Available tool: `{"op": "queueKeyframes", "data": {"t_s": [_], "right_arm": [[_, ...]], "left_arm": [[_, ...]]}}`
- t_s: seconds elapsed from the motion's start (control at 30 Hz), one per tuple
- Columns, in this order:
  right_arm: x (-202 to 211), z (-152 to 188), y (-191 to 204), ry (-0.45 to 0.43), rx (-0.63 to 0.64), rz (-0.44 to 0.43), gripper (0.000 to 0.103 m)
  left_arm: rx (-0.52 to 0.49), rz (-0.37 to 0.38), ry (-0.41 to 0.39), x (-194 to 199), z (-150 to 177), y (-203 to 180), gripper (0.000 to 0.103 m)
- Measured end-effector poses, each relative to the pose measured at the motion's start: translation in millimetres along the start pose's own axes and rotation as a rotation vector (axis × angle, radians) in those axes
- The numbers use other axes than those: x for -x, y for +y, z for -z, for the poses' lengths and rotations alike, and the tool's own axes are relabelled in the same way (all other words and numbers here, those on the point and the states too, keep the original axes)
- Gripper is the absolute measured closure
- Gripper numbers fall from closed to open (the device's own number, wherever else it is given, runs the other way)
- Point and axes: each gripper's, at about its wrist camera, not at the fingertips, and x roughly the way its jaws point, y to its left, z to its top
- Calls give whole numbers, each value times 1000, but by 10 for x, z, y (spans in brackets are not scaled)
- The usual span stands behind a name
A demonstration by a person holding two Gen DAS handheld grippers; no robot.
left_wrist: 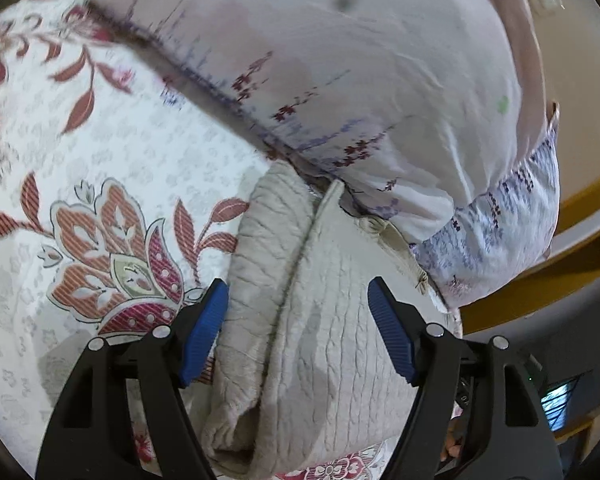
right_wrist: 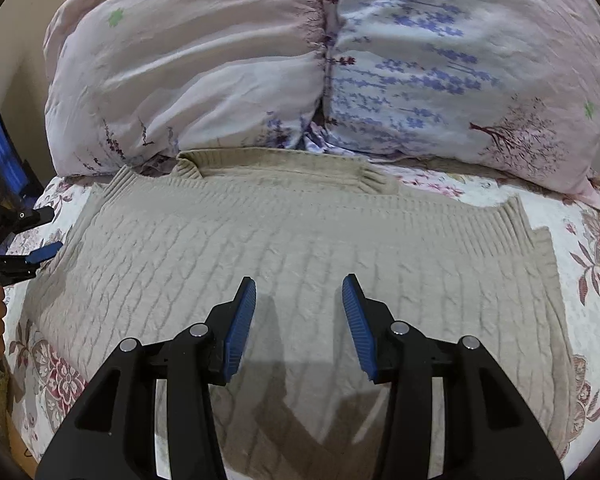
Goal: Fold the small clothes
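A beige cable-knit sweater (right_wrist: pixel 300 240) lies spread flat on a floral bedspread (right_wrist: pixel 592 264), its neck towards the pillows. My right gripper (right_wrist: pixel 299 284) is open and empty, hovering just above the sweater's middle. In the left wrist view the sweater (left_wrist: pixel 320 320) shows as a folded, bunched edge. My left gripper (left_wrist: pixel 298 290) is open, its blue pads on either side of that fold without closing on it. The left gripper also shows in the right wrist view (right_wrist: pixel 40 256) at the sweater's left edge.
Two large pillows with purple flower print (right_wrist: pixel 260 60) lie right behind the sweater, against its collar. The bedspread (left_wrist: pixel 100 160) stretches left of the fold. A wooden bed frame (left_wrist: pixel 540 280) and wall are at the right in the left wrist view.
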Motion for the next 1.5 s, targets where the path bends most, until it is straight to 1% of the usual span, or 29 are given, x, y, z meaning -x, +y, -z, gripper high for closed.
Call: {"op": "queueKeyframes", "data": {"t_s": [0.1,0.13,0.17,0.23,0.33,0.73,1.27,1.33,1.4,1.5], "right_arm": [[-94,22,81,7,7,6,56],[-138,34,109,20,19,18,52],[-204,55,160,36,44,47,50],[-225,85,254,14,99,102,49],[-226,84,310,13,122,137,49],[-201,66,300,8,130,141,49],[-201,65,308,8,131,143,49],[-200,65,307,9,131,144,49],[-198,65,305,9,132,144,49],[-199,65,304,9,132,143,49]], "left_arm": [[8,2,2,-37,-4,11,31],[11,3,3,-50,-4,14,31],[14,3,4,-57,-3,18,31],[18,1,6,-87,-6,26,31],[14,1,1,-100,-15,6,30],[-2,8,12,-189,18,-112,29],[-15,10,18,-204,47,-136,29],[-14,12,19,-208,52,-141,30],[-6,20,30,-224,60,-137,37],[-2,27,38,-235,74,-138,42]]}}
